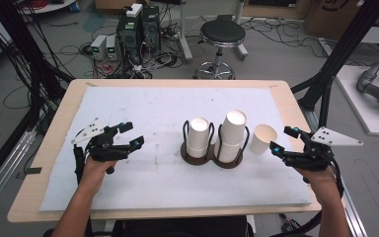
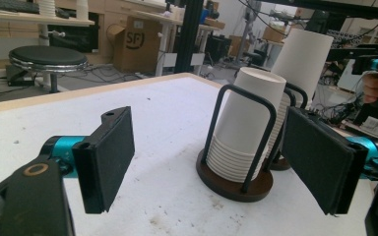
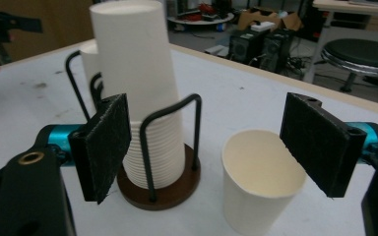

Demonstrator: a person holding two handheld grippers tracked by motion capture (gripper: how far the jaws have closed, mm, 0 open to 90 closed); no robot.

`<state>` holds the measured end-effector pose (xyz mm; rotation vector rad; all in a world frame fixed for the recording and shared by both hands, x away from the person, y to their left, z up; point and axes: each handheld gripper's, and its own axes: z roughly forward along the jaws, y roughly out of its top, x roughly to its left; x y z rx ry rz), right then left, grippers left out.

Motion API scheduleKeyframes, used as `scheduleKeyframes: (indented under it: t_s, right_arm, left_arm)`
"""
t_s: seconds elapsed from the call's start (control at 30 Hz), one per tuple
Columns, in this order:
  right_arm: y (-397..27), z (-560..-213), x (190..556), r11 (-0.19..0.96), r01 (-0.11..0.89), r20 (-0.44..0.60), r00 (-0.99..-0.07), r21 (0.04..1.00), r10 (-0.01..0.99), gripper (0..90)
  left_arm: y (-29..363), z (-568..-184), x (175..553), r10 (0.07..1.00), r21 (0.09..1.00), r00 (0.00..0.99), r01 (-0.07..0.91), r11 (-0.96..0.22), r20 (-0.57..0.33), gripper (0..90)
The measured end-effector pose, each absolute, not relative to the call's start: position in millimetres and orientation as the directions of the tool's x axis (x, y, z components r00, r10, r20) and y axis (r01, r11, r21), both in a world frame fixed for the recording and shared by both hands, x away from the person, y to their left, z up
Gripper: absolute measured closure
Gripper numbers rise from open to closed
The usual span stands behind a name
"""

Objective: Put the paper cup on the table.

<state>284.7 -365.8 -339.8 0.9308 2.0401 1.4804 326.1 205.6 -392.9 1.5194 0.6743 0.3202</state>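
Two dark wire holders stand mid-table, each with a stack of upturned white paper cups: a shorter stack [image 1: 198, 138] [image 2: 246, 132] and a taller one [image 1: 232, 134] [image 3: 138, 98]. A single cup [image 1: 263, 139] [image 3: 261, 187] stands upright just right of them. My left gripper [image 1: 132, 134] [image 2: 211, 162] hovers open well left of the holders, jaws pointing at the shorter stack. My right gripper [image 1: 282, 140] [image 3: 211, 145] is open beside the single cup, which sits below and ahead of its right pad [image 3: 320, 142], untouched.
A white mat [image 1: 143, 182] covers most of the wooden table [image 1: 54, 148]. Beyond the far edge are a black stool [image 1: 222, 34], computer towers [image 1: 138, 29] and cables on the floor. Black frame posts [image 1: 345, 44] flank the table.
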Motion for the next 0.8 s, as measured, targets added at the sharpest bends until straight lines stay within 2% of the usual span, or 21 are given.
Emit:
scheduleKeyframes:
  t_s: [0.8]
  right_arm:
    - [-348, -346, 286, 0.201, 0.239, 0.022, -0.694, 0.950, 0.719, 20.1]
  left_arm:
    - [209, -383, 317, 0.583, 0.983, 0.795, 0.178, 0.043, -0.169, 20.9]
